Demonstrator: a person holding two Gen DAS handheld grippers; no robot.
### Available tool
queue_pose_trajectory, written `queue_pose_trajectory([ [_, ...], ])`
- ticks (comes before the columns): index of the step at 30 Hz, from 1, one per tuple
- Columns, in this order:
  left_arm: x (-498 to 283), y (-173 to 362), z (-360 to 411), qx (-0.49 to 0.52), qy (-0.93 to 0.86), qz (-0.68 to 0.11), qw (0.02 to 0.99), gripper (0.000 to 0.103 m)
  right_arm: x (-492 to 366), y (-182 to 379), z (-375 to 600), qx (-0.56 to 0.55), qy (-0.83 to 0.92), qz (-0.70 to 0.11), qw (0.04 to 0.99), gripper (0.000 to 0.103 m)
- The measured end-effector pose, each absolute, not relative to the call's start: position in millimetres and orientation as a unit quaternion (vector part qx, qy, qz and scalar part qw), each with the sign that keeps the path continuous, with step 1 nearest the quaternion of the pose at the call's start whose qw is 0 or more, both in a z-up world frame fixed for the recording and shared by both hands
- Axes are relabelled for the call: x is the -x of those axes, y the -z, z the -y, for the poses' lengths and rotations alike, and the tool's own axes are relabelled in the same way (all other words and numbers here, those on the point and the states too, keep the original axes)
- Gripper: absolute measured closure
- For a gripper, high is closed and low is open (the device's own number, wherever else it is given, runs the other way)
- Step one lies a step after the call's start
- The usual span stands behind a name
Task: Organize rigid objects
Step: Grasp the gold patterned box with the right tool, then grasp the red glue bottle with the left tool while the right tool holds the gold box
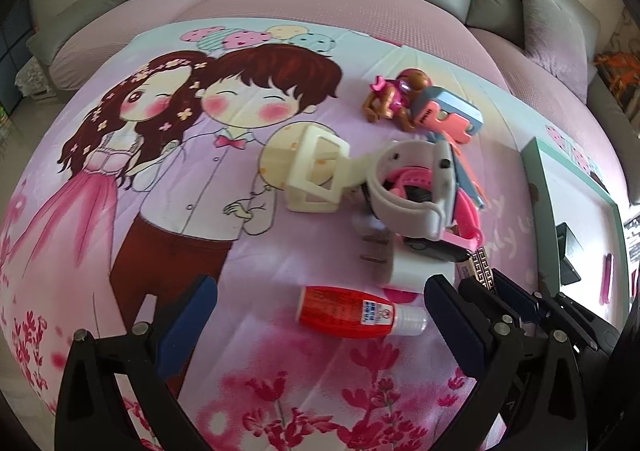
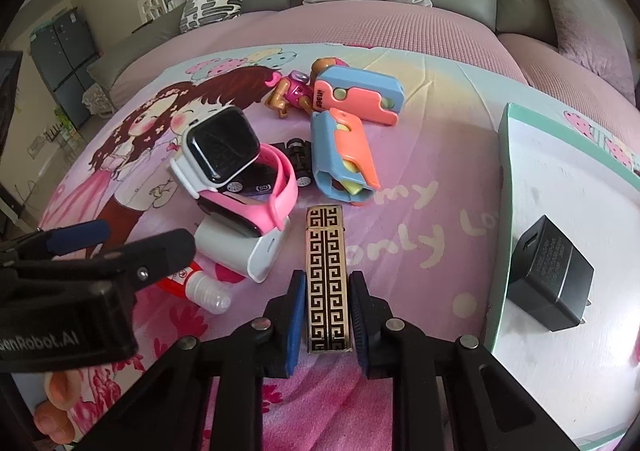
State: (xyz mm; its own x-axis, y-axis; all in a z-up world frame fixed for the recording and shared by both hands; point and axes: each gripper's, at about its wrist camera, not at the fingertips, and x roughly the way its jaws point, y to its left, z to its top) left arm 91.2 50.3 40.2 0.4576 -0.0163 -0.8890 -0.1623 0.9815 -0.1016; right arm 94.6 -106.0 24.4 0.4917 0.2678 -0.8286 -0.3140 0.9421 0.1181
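My right gripper (image 2: 325, 315) had its jaws pinched against the long sides of the gold key-pattern lighter (image 2: 325, 275), whose long axis ran straight ahead along the fingers. From the lighter, the mint-rimmed tray (image 2: 505, 187) lay rightward; my left gripper (image 1: 320, 315) gaped over the red bottle (image 1: 352, 311).

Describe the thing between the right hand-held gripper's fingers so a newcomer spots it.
On the cartoon bedsheet, just below the pink smartwatch, a flat gold-and-black lighter lies between the right hand-held gripper fingers. Only it bears a Greek-key maze pattern.
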Motion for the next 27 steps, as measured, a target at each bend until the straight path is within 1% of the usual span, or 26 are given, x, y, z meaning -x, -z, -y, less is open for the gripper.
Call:
queue_pose_trajectory([
  [7, -93, -37, -49, 0.089, -0.033, -0.524, 0.847, 0.000, -91, -33, 115, 0.021, -0.157, -0.468, 0.870, 0.081],
  [12, -94, -35, -48, 0.084, -0.031, -0.525, 0.846, 0.000, -86, -50, 127, 0.011, -0.146, -0.448, 0.882, 0.081],
  [18, -96, -29, -38, 0.059, -0.024, -0.533, 0.844, 0.000, -87, -62, 144, -0.005, -0.127, -0.432, 0.893, 0.081],
  [27, -96, -19, -19, 0.004, -0.010, -0.549, 0.836, 0.000, -88, -61, 146, -0.009, -0.122, -0.435, 0.892, 0.081],
])
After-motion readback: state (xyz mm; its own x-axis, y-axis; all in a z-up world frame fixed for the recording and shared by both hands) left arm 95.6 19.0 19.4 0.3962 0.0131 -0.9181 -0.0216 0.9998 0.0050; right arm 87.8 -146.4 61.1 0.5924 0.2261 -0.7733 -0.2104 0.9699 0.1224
